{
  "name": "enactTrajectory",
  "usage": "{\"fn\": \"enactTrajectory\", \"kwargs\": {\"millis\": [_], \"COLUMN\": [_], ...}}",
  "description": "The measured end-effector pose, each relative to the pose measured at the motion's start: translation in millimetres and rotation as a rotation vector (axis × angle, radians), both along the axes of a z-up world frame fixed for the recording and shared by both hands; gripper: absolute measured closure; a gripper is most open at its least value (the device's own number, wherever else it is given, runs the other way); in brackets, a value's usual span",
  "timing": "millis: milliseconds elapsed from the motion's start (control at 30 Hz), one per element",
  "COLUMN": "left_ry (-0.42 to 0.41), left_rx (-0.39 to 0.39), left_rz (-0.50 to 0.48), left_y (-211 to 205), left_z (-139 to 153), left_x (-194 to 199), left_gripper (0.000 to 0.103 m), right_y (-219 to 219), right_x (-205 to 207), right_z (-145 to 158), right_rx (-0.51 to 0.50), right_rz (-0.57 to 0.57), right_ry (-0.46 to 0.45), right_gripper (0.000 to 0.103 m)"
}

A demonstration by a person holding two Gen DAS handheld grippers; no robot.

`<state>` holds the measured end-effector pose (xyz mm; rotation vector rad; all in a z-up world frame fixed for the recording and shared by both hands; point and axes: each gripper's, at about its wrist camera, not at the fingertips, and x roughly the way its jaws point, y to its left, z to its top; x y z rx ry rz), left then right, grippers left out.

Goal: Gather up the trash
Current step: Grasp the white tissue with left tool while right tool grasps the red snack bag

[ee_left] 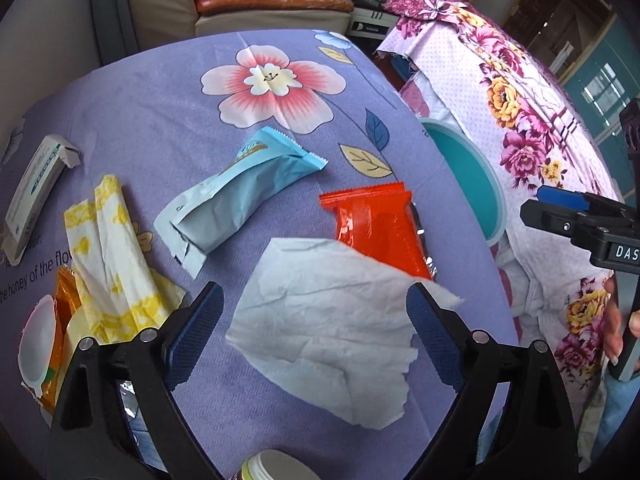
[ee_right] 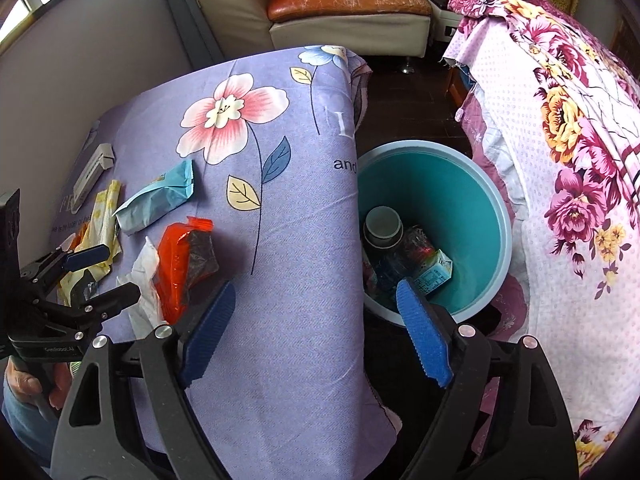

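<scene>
Lilac flower-print cloth (ee_left: 168, 128) covers the worktop; a tan and orange leather sofa (ee_right: 340, 4) stands behind it, and a pink floral bedspread (ee_right: 580, 160) drapes to the right.

Trash on the cloth: a crumpled white paper tissue (ee_left: 332, 344) nearest, a red foil snack wrapper (ee_left: 380, 228) touching its far edge, a pale blue plastic pouch (ee_left: 240, 188) beyond, a yellow-and-white patterned napkin (ee_left: 116, 256) to the left, and a small white cardboard box (ee_left: 36, 188) at the far left edge.

Left hand-held gripper (ee_left: 316, 332): jaws spread wide, above the white tissue, one blue pad on either side of it. Nothing gripped.

Right hand-held gripper (ee_right: 316, 332): jaws wide apart and empty, over the worktop's right edge.

Round teal plastic bin (ee_right: 476, 208) sits on the dark floor between worktop and bedspread. Inside it: a dark bottle with a grey cap (ee_right: 384, 228) and a small light blue carton (ee_right: 436, 272).
</scene>
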<state>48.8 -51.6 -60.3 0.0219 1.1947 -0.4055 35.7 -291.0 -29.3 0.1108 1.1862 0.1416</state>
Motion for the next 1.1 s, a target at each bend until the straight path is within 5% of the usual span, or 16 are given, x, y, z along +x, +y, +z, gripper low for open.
{"fn": "enactTrajectory", "kwargs": {"millis": [367,667,700,800,867,900,1100], "left_ry": [0.115,0.057,0.034,-0.048,-0.058,-0.054,-0.015], "left_rx": [0.015,0.061,0.087,0.191,0.182,0.174,0.067], "left_rz": [-0.049,-0.088,-0.09,-0.087,-0.074,-0.061,0.046], "left_y": [14.2,-2.2,-5.0,-12.9,-9.7,-6.4,33.2], "left_z": [-38.7,-38.6,-39.0,-36.4,-32.9,-32.1,-23.2], "left_x": [-17.9,-25.8,-28.7,-36.0,-35.2,-33.2,-15.5], "left_gripper": [0.01,0.006,0.009,0.042,0.081,0.09,0.097], "right_y": [24.4,33.2,33.5,34.7,36.8,38.5,55.4], "right_x": [-7.0,-3.6,-3.0,-1.7,-0.5,0.3,8.7], "right_z": [-13.6,-24.9,-25.5,-26.5,-27.4,-28.0,-29.0], "right_rx": [0.013,0.029,0.031,0.032,0.032,0.032,0.045], "right_rz": [0.031,0.046,0.046,0.047,0.048,0.051,0.077], "right_ry": [0.035,0.055,0.057,0.058,0.062,0.064,0.067], "right_gripper": [0.024,0.024,0.024,0.024,0.024,0.024,0.024]}}
